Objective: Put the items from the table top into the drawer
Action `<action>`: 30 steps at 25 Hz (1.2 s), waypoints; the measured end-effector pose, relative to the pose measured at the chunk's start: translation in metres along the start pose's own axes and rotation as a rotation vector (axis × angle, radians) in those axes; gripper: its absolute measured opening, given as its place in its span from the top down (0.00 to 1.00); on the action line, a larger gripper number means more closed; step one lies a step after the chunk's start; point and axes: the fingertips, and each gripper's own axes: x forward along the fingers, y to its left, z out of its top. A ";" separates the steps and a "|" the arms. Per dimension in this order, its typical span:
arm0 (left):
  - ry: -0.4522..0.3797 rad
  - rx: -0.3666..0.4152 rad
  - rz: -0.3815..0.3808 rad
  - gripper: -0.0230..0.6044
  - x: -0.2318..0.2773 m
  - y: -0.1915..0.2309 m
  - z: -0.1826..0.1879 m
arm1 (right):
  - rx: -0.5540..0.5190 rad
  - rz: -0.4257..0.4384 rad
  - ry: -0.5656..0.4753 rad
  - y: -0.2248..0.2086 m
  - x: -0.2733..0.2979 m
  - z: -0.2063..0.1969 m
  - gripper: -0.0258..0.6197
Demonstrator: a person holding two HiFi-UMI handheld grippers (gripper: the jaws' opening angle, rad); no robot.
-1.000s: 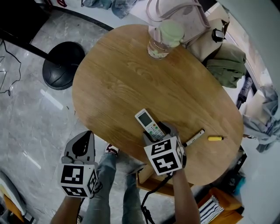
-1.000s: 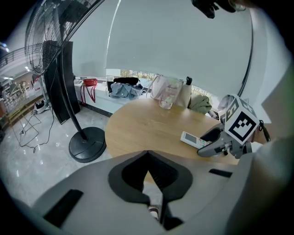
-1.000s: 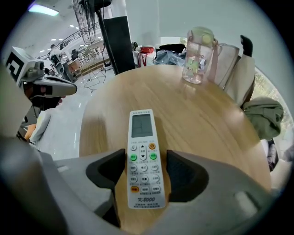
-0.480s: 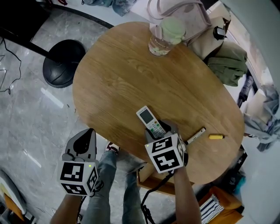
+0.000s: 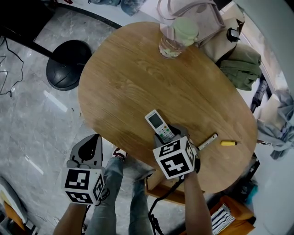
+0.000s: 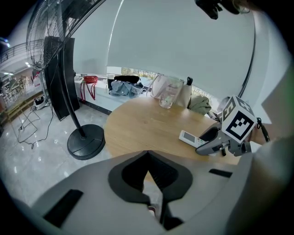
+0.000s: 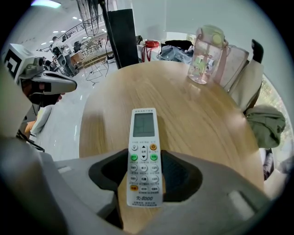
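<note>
Nearest, down at the bottom of the head view: jeans-clad legs (image 5: 110, 193) under the table's near rim. Just left of them, the left gripper (image 5: 87, 148) off the table and over the grey floor, jaws pressed together, nothing between them.

On to the right gripper (image 5: 171, 135), pointing steeply down at the near edge of the oval wooden table (image 5: 133, 82). Jaws just been closing, now pinching the white air-conditioner remote (image 5: 158, 125) by its two long edges. Gripped at the button end, lower half between the pads, screen end poking out past the fingertips. Lying flat on the wood, not lifted.

A little right of that gripper, flat on the table: a slim marker pen (image 5: 207, 141), and just beyond its tip a small yellow item (image 5: 228, 143), too small to name.

Then a wide bare stretch of wood. At the far edge, upright, a clear water bottle with a pale green lid (image 5: 177, 39), close against a pinkish see-through bag (image 5: 193, 9). Off the far right rim, a bundle of olive-green cloth (image 5: 241, 64). Far left on the floor, the round black base of a standing fan (image 5: 64, 64).
</note>
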 end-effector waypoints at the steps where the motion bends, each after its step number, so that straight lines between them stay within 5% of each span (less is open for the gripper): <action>1: 0.001 0.000 -0.001 0.97 0.000 0.000 0.000 | -0.004 -0.002 -0.004 0.000 0.000 0.000 0.62; 17: 0.025 0.029 -0.033 0.97 0.002 -0.016 -0.007 | 0.003 -0.021 -0.078 0.011 -0.021 0.001 0.62; 30: 0.026 0.139 -0.108 0.97 0.003 -0.074 0.000 | 0.107 -0.062 -0.106 -0.012 -0.063 -0.052 0.62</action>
